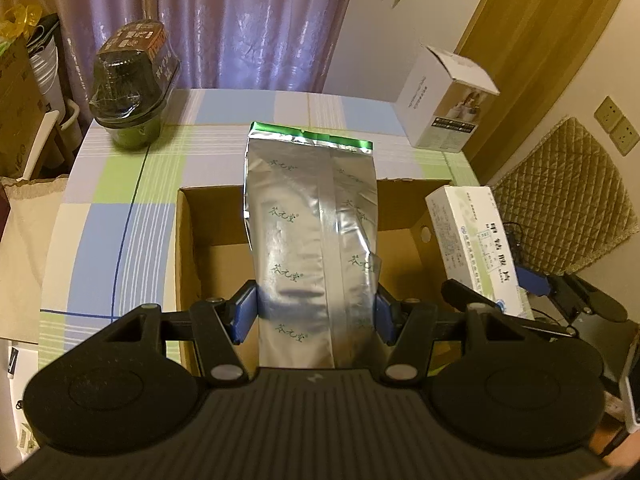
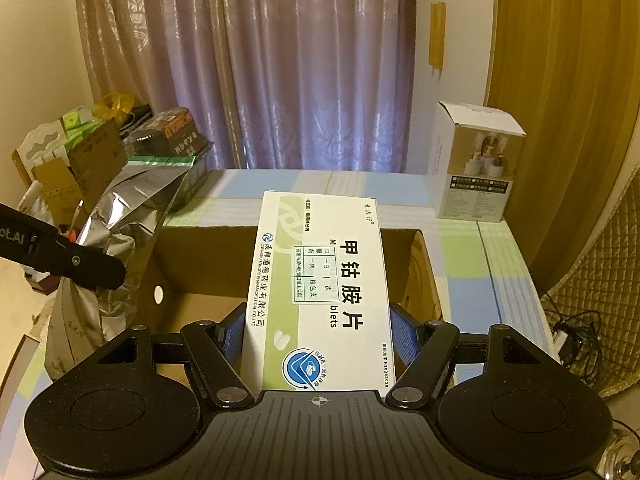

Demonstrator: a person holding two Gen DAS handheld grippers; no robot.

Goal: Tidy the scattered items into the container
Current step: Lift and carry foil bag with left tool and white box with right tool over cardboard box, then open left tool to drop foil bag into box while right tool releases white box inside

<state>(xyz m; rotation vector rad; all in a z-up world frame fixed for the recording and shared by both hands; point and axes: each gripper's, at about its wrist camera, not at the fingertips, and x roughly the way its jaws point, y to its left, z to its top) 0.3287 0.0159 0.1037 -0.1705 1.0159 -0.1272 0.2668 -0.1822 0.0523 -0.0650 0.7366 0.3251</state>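
My left gripper [image 1: 316, 312] is shut on a silver foil pouch [image 1: 312, 220] with a green top edge, held above the open cardboard box [image 1: 404, 208]. My right gripper [image 2: 318, 336] is shut on a white and green medicine box [image 2: 320, 280], also held over the cardboard box [image 2: 204, 256]. In the left wrist view the medicine box [image 1: 480, 240] shows at the right edge of the carton, with the right gripper behind it. The foil pouch [image 2: 120, 220] appears at the left in the right wrist view. The carton's floor looks bare where visible.
A dark wrapped bowl [image 1: 128, 88] stands at the table's far left corner and a white carton [image 1: 444, 100] at the far right. The checked tablecloth [image 1: 120, 208] lies under everything. A quilted chair back [image 1: 560, 200] is at the right, curtains behind.
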